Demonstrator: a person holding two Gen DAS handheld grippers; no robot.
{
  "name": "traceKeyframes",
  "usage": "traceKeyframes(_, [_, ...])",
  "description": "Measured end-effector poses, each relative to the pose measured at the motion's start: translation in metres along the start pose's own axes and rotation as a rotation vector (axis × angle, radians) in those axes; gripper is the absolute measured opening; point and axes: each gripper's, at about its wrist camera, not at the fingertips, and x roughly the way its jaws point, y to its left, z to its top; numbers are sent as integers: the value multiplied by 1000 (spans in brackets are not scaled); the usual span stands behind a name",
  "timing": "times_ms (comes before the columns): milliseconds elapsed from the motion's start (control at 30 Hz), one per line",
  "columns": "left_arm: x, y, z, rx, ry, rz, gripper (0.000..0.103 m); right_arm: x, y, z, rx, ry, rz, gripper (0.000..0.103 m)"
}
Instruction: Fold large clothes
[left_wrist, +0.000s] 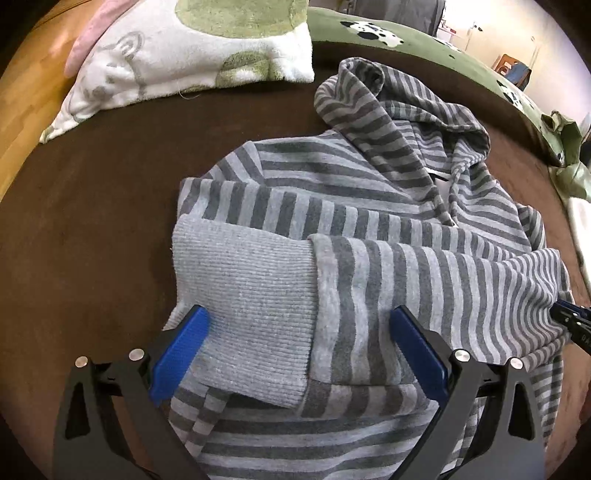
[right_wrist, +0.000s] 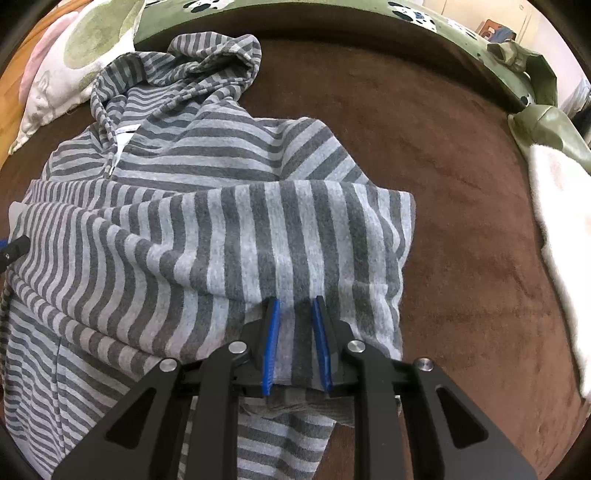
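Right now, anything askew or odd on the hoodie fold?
Slightly. The hood of the striped hoodie lies crumpled and twisted toward the pillow, not flat. The sleeve cuff sits between the open left claw; the right claw pinches a bunched fold. No damage visible.

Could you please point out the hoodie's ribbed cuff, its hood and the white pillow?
ribbed cuff (left_wrist: 243, 295): left wrist view, mid-cuff.
hood (right_wrist: 218, 61): right wrist view, hood's rim.
white pillow (left_wrist: 192, 55): left wrist view, pillow's face.

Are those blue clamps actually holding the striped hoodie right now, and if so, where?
The right gripper pinches a folded edge of the hoodie. The left gripper is wide open over the sleeve cuff, gripping nothing.
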Motion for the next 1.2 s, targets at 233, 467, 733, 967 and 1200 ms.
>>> traceKeyframes(233, [-36,3,18,-12,-22,-20,96,-45,11,19,-26,-56,-14,66])
traceKeyframes(467, [-84,11,39,-8,-10,36,97,-81,26,78,-83,-126,20,71])
traceKeyframes(733, [-111,41,32,-52,24,108,97,-73,68,182,-205,-215,111,81])
traceKeyframes(967, [-116,74,11,-142,67,179,97,-22,103,275,-311,-236,143,90])
traceKeyframes(1200, [-110,103,-8,-248,73,238,97,58,136,342,-374,-189,133,90])
